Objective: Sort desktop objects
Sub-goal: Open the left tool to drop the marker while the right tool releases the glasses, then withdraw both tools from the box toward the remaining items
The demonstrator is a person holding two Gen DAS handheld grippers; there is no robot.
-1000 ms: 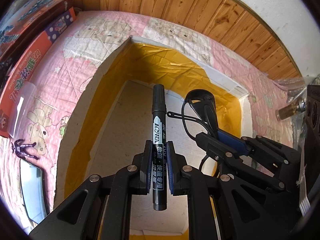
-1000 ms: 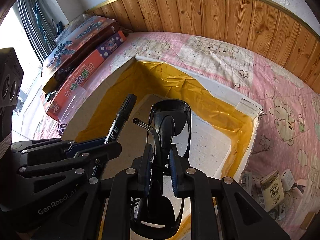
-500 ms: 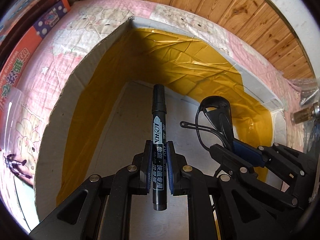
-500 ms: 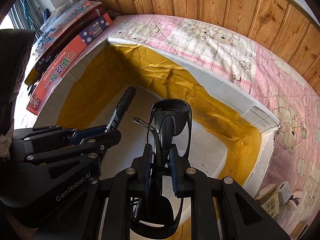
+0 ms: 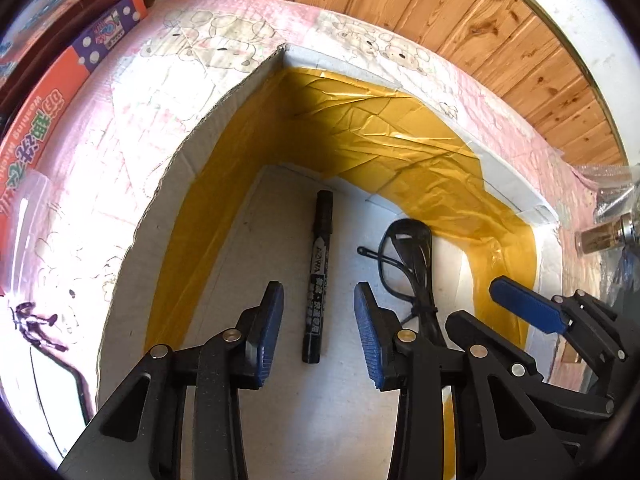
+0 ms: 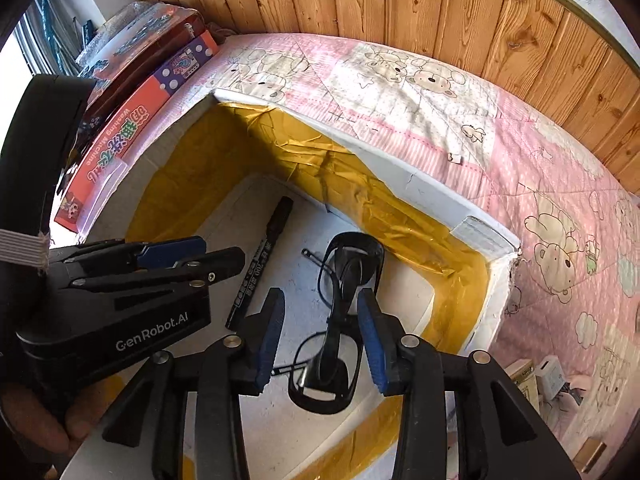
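Observation:
A black marker pen (image 5: 318, 280) (image 6: 262, 266) lies flat on the white floor of the cardboard box (image 5: 200, 136) (image 6: 440, 200) lined with yellow tape. My left gripper (image 5: 319, 320) (image 6: 192, 256) hovers just above it, jaws opening, blue pads clear of the pen on both sides. Black sunglasses (image 6: 340, 320) (image 5: 412, 264) lie on the box floor to the pen's right. My right gripper (image 6: 321, 336) (image 5: 480, 312) stands over them, jaws opening, and neither pad touches the frame.
The box sits on a pink bear-print quilt (image 6: 540, 184) against a wooden wall. Stacked game boxes (image 6: 132, 120) (image 5: 52, 80) lie to the left. A small dark figurine (image 5: 34, 322), a glass bottle (image 5: 604, 236) and small cartons (image 6: 536, 376) lie outside the box.
Both grippers went from shut to open. The marker dropped from the left jaws and the sunglasses from the right jaws; both now lie on the box floor.

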